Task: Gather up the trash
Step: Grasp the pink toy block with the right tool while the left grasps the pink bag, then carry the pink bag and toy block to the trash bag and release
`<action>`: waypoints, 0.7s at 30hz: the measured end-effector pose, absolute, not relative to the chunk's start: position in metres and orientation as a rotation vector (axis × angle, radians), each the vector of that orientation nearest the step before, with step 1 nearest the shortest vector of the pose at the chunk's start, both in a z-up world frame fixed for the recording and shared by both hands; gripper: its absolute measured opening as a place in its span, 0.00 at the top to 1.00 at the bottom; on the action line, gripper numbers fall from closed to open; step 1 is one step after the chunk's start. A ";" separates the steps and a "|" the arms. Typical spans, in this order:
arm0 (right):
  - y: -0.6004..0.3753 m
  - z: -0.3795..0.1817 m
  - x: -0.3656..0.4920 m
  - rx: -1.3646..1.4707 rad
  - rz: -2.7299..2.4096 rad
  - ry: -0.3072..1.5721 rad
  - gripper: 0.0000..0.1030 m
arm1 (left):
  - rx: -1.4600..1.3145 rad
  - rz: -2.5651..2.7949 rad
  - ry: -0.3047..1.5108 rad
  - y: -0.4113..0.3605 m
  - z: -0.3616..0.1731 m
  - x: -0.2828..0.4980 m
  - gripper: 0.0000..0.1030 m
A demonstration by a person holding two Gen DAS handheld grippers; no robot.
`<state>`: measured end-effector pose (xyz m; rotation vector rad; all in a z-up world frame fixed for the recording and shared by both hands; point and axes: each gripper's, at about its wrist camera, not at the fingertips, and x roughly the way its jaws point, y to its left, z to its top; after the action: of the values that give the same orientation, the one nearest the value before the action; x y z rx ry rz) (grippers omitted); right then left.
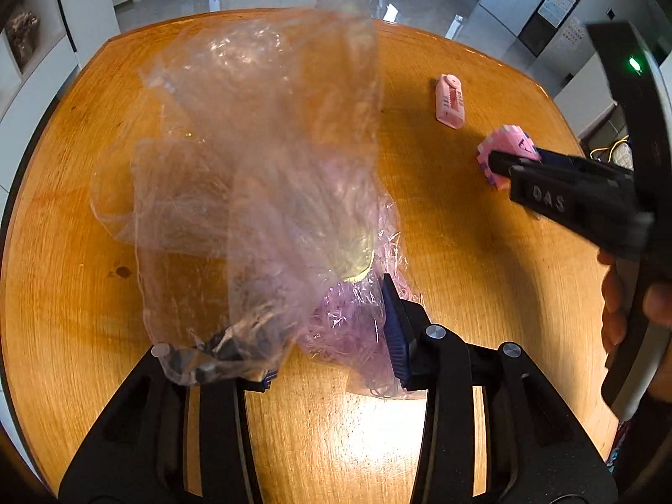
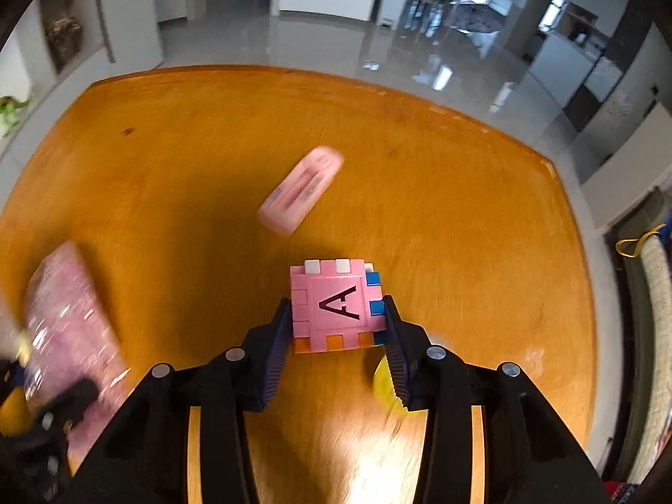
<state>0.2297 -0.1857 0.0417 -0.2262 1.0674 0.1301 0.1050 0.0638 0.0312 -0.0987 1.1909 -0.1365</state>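
A: Trash item first?
B: Pink cube [image 2: 338,304], built of small interlocking tiles w/ white, blue and orange tabs along its edges. It sits right between the right gripper [image 2: 338,327] pads, both ribbed pads pressing its sides, so the jaws are narrowed and clamped on it. Cube is at the tips, just above the table [image 2: 462,231].

A: And the left side?
B: Left gripper [image 1: 332,336] has a clear plastic bag [image 1: 260,159] bunched at its left finger, film draped up and ahead of the tips. Jaws stand narrow; bag film and purple crinkly stuff [image 1: 348,319] inside lie between them, but can't tell if the pads really pinch it.

A: Anything else nearby?
B: Pink flat case [image 2: 300,191] lies ahead of the right gripper, apart from the cube, blurred. Yellow scrap [image 2: 384,382] shows just beside the right finger, partly hidden. From the left wrist view the right gripper is off to the right, a hand [image 1: 630,298] on its handle.

A: In the way?
B: The bag blocks most of the left view ahead.

A: Writing?
B: Black "A" on the cube's top face; "DAS" on the right gripper's finger. Case print too blurred.
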 end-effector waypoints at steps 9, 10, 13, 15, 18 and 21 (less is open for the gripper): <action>-0.197 0.070 0.121 -0.154 0.297 1.040 0.58 | -0.123 -0.196 1.159 0.076 0.040 0.053 0.62; -0.197 0.072 0.105 -0.150 0.312 1.043 0.58 | -0.125 -0.192 1.156 0.081 0.039 0.044 0.62; -0.192 0.078 0.067 -0.144 0.348 1.046 0.59 | -0.148 -0.189 1.139 0.095 0.042 0.014 0.62; -0.187 0.079 0.035 -0.143 0.364 1.043 0.59 | -0.164 -0.185 1.130 0.105 0.044 -0.007 0.62; -0.181 0.080 -0.004 -0.152 0.393 1.037 0.59 | -0.176 -0.166 1.100 0.124 0.050 -0.048 0.62; -0.172 0.082 -0.039 -0.166 0.426 1.026 0.59 | -0.182 -0.141 1.068 0.141 0.057 -0.082 0.62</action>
<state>-0.0389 -0.1717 0.0817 -0.1658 1.0264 0.4256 -0.0819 0.1415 0.0566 -0.1823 1.0683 -0.1415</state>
